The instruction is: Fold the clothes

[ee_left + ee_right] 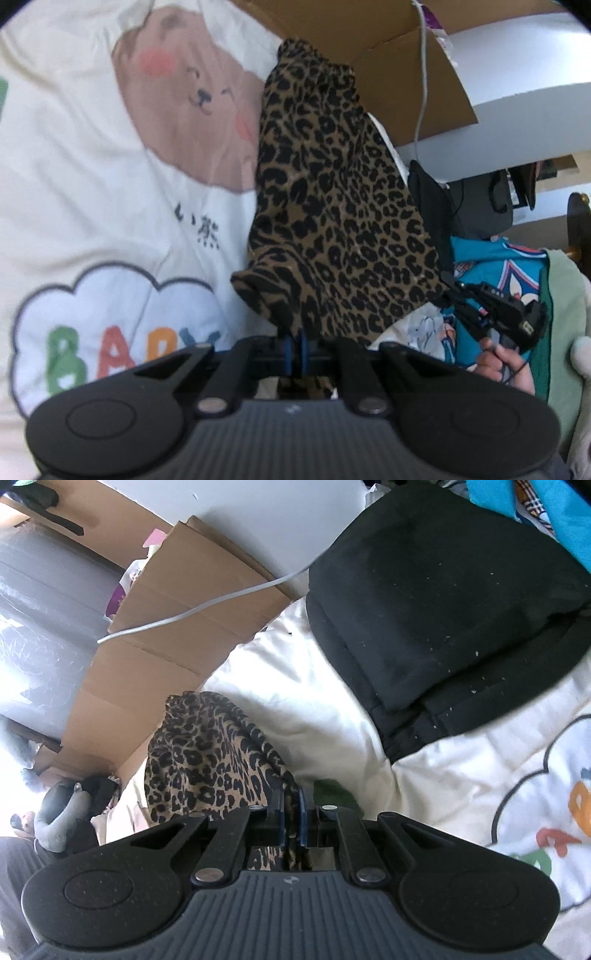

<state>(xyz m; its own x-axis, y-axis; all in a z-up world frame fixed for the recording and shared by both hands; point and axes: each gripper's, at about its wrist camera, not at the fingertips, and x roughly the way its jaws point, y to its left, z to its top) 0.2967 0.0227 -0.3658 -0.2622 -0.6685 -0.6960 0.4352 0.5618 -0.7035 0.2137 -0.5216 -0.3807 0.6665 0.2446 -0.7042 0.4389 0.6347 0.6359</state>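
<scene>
A leopard-print garment hangs lifted above a cream bedcover printed with a bear and the word BABY. My left gripper is shut on its near edge, the cloth pinched between the blue pads. In the left wrist view the right gripper shows at the garment's other corner, held by a hand. In the right wrist view my right gripper is shut on the leopard-print garment, which bunches to its left above the bedcover.
A folded black garment lies on the bedcover to the right. Brown cardboard boxes with a white cable across them stand along the bed's far side. A teal patterned cloth and green fabric lie beyond the hand.
</scene>
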